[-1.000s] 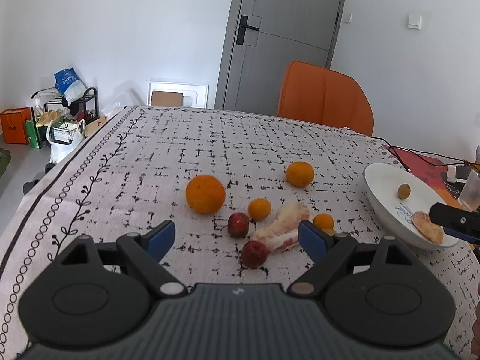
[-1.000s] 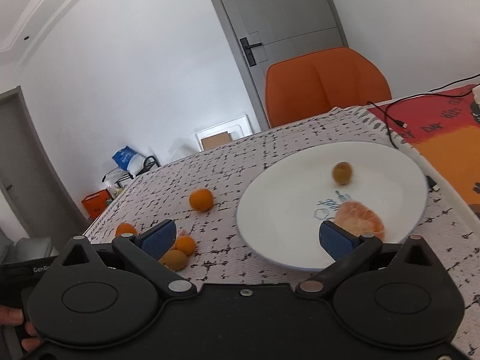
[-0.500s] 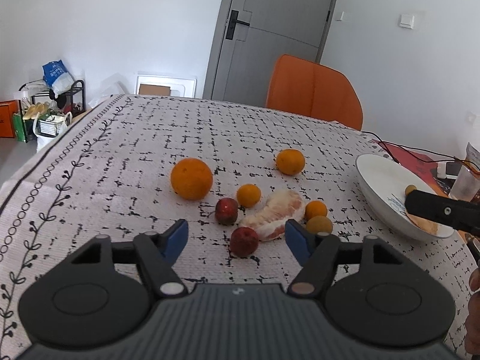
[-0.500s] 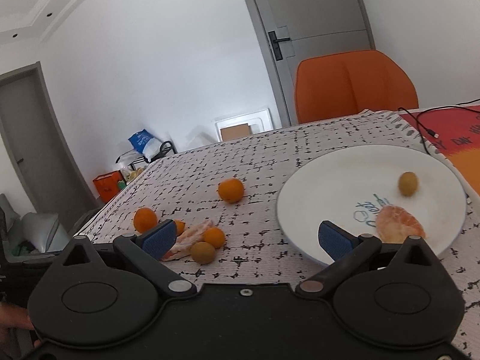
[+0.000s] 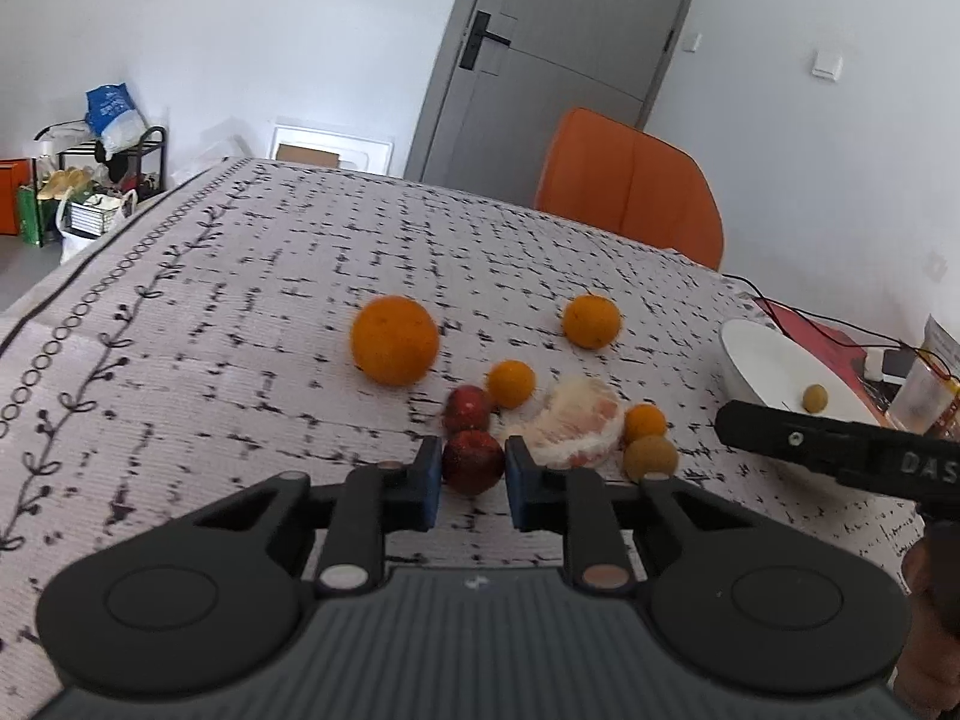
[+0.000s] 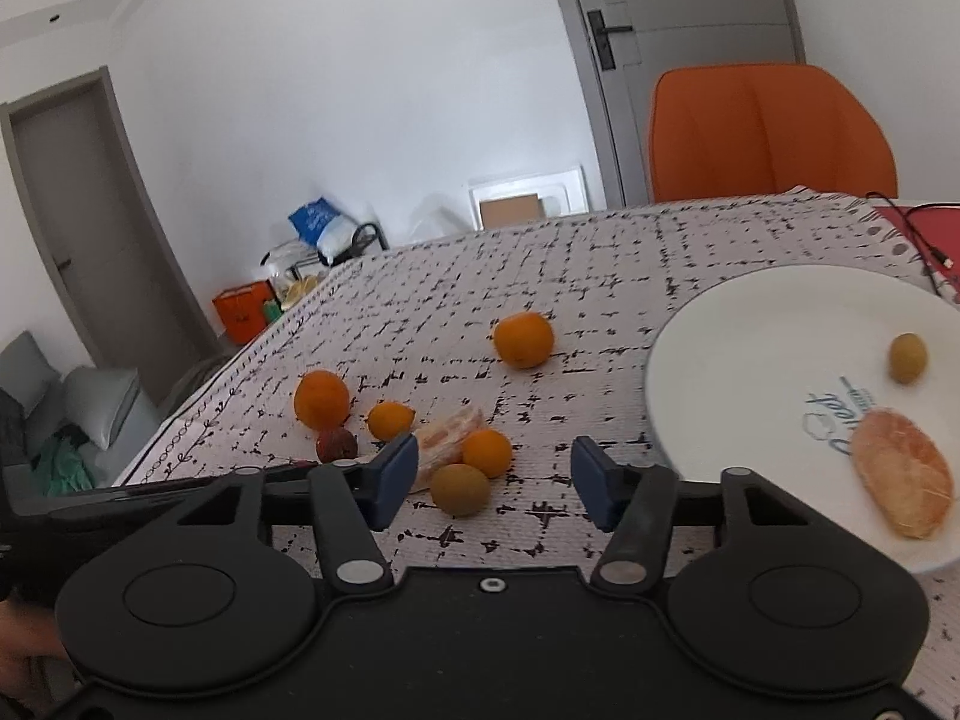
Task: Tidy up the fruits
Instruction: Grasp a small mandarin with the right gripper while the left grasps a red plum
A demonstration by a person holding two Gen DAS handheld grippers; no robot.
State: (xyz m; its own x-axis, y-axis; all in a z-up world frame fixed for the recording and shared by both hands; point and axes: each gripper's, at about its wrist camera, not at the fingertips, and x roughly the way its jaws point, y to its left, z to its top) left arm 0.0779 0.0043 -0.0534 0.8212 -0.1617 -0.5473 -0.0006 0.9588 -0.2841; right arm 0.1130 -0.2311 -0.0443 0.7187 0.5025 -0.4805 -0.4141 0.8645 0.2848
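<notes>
My left gripper (image 5: 473,474) is shut on a dark red fruit (image 5: 473,461) that rests on the tablecloth. A second red fruit (image 5: 467,407) lies just behind it. Around them lie a big orange (image 5: 394,339), a smaller orange (image 5: 590,321), two small oranges (image 5: 510,383) (image 5: 645,422), a peeled pomelo piece (image 5: 575,425) and a brown round fruit (image 5: 650,456). My right gripper (image 6: 493,483) is open and empty, above the cloth beside the brown fruit (image 6: 461,489). The white plate (image 6: 738,336) holds a small brown fruit (image 6: 907,357) and a peeled citrus piece (image 6: 903,489).
An orange chair (image 5: 630,186) stands at the table's far side. Cables and a red mat (image 5: 810,330) lie beyond the plate, with a clear cup (image 5: 918,396) at the right edge. The table's left edge (image 5: 90,258) drops to the floor.
My left gripper moved forward and closed its fingers on the near red fruit. My right gripper swung left away from the plate toward the fruit cluster, its fingers somewhat narrower.
</notes>
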